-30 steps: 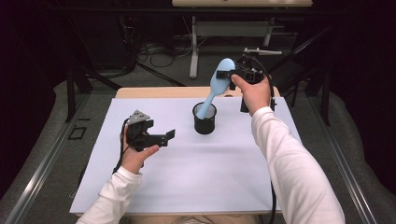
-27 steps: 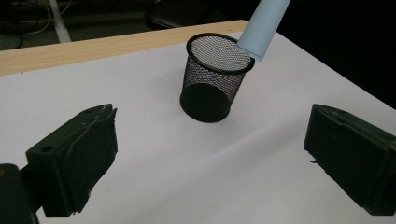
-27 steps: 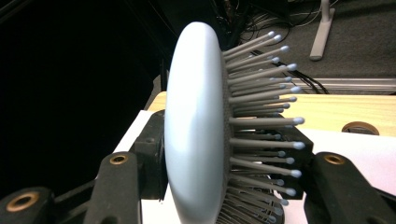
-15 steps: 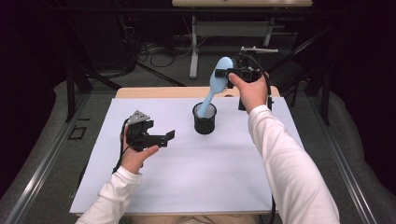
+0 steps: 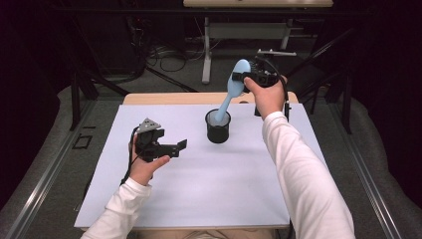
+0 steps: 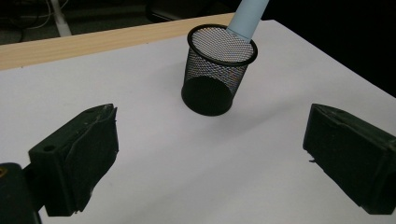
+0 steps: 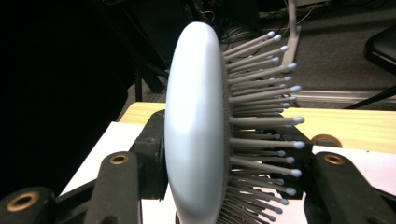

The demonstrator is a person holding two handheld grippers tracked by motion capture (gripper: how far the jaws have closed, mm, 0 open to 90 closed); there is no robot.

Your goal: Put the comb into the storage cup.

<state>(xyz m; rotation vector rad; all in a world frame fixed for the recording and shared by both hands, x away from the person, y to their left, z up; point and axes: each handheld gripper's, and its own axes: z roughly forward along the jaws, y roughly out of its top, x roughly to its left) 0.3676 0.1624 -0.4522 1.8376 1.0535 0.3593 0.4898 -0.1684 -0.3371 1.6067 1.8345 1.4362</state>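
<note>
Hairbrush (image 5: 234,89) in pale blue stood tilted with its handle end down inside the black mesh pen cup (image 5: 218,126) near the tabletop's (image 5: 199,199) far middle — likely being stood there for storage. Its bristled head was clamped in the right gripper (image 5: 244,79), jaws pressed on back and bristle side, which gave control of the lean while the handle found the cup's floor. Well apart to the left, the left gripper (image 5: 176,147) hovered low with jaws apart and empty, aimed at the cup — probably ready to steady it.
</note>
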